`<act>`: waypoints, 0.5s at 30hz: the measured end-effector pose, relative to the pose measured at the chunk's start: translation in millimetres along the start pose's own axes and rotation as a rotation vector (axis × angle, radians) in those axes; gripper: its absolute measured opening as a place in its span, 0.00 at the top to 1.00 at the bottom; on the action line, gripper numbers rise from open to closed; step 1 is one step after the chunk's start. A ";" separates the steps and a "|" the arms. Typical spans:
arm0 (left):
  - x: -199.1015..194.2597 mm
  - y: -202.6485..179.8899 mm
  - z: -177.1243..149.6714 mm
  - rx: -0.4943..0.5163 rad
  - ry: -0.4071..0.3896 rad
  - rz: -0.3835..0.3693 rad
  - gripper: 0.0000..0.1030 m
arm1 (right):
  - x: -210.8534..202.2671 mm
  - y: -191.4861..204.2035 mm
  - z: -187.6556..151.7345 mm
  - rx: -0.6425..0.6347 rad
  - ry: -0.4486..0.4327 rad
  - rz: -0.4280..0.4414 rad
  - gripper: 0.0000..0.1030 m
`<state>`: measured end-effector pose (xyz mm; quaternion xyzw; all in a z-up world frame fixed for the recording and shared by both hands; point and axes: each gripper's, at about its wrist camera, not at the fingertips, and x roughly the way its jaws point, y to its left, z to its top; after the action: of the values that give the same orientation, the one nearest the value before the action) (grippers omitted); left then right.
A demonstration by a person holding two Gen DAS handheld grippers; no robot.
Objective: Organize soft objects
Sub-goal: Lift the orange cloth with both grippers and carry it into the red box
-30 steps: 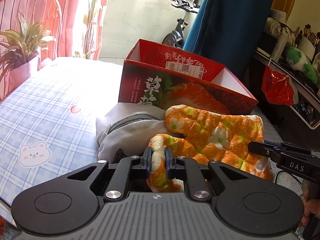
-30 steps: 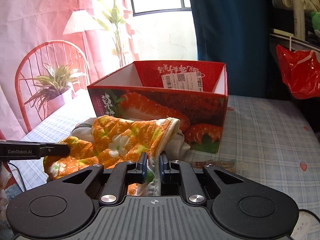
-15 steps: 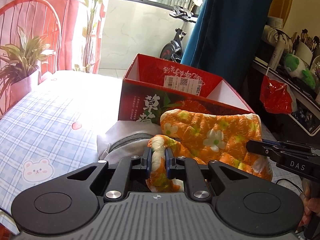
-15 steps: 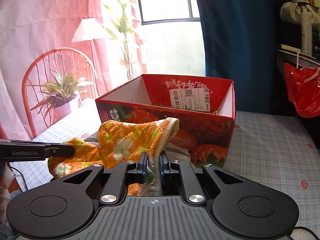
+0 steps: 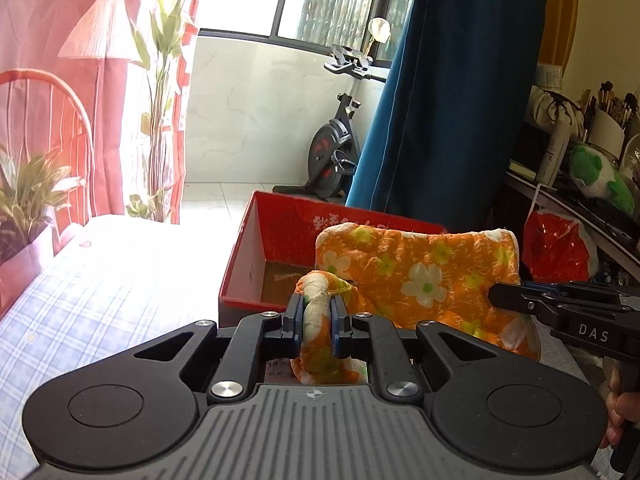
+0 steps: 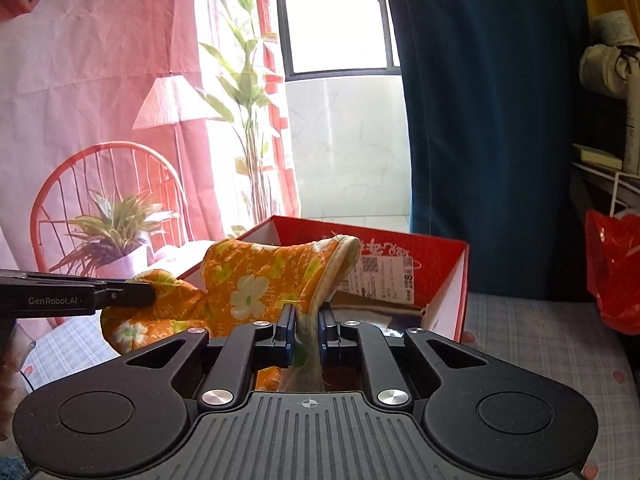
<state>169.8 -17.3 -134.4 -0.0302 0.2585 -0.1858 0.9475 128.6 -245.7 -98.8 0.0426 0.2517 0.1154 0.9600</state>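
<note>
Orange cloth [image 5: 420,276], clamped at both ends by each hand-held gripper [image 5: 314,318] [image 6: 305,332], risked snagging the box [image 5: 256,248] rim.

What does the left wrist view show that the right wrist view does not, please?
Only the left wrist view: a black exercise bike, a green plush toy on a cluttered shelf, and the right gripper from the side.

Only the right wrist view: the white shipping label inside the box.

Both: the orange flowered quilted cloth pinched by both grippers, the left gripper, the red cardboard box, the blue curtain.
</note>
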 end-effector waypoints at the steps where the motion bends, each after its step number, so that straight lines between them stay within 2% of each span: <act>1: 5.8 -0.3 8.0 0.001 -0.008 0.000 0.86 | 4.6 -2.9 6.6 -0.005 -0.006 -0.003 0.90; 6: 41.5 -0.9 40.1 0.008 -0.005 0.008 0.86 | 43.8 -20.2 39.5 -0.040 0.000 -0.033 0.90; 10: 82.0 3.7 55.2 0.008 0.072 0.005 0.86 | 86.1 -36.8 55.1 -0.037 0.062 -0.057 0.90; 15: 121.6 14.8 59.9 -0.001 0.165 0.006 0.86 | 132.3 -53.3 57.3 -0.032 0.159 -0.085 0.90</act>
<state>301.7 -50.6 -143.1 -0.0144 0.3356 -0.1846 0.9236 279.5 -266.6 -119.0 0.0070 0.3270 0.0815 0.9415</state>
